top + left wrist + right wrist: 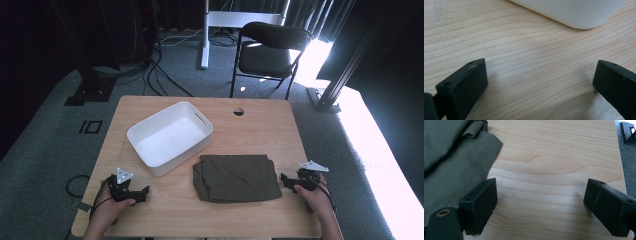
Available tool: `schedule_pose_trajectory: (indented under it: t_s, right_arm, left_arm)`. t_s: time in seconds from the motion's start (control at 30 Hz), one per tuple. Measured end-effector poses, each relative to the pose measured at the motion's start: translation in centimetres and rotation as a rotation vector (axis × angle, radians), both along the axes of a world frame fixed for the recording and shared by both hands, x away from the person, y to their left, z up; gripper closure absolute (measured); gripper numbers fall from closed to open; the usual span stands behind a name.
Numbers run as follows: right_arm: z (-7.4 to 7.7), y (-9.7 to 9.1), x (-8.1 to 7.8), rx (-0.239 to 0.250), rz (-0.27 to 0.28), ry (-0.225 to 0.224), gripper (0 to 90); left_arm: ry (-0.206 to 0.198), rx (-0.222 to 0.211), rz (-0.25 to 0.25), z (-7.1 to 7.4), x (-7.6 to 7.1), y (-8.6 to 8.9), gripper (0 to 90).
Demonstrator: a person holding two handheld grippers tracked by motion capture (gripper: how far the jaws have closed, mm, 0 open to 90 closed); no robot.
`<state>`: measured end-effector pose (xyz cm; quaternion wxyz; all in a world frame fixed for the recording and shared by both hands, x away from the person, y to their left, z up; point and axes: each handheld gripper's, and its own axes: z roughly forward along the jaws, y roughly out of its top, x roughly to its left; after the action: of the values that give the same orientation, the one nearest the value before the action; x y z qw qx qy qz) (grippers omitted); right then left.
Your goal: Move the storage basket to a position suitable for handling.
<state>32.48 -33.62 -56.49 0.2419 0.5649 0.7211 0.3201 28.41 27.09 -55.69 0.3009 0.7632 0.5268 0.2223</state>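
Cloth: folded olive-green cloth (pixel 236 177) is lying flat on the surface (pixel 260 125), toward the near edge and a little right of the middle.
Cloth and right tool: right tool (pixel 286 179) is sitting just beside the cloth's right edge, close to the surface's near right corner, with its tips pointing at the fabric; in the right gripper view the cloth (pixel 451 162) is lying beyond and beside one jaw, with bare wood in the gap.
Right tool state: jaws are standing wide apart, with nothing between them.
Cloth and left tool: left tool (pixel 144 192) is resting near the surface's near left corner, well apart from the cloth, its tips pointing toward it across bare wood.
Left tool state: jaws are standing wide apart over bare wood, gripping nothing.
Bin: white plastic bin (pixel 170 137) is sitting left of the middle, turned at an angle, its near corner just beside the cloth's far left corner; in the left gripper view its rounded white wall (pixel 574 12) is showing ahead of the jaws.
Hands: one hand is holding each tool from the near edge.
In the way: nothing is lying between the right tool and the cloth.
Beyond the far edge: black folding chair (pixel 267 47) is standing on the grey carpet.
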Motion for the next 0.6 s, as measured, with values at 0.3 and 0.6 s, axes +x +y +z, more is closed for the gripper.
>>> schedule_pose_trajectory:
  t_s: [0.3, 0.6]
  right_arm:
    - [0.02, -0.13, 0.16, -0.001, 0.02, 0.0, 11.5]
    - [0.05, -0.14, 0.77, 0.003, 0.02, -0.003, 11.7]
  left_arm:
    - [0.0, 0.0, 0.01, 0.01, -0.17, 0.04, 1.0]
    - [0.004, -0.007, -0.017, 0.16, -0.18, -0.13, 1.1]
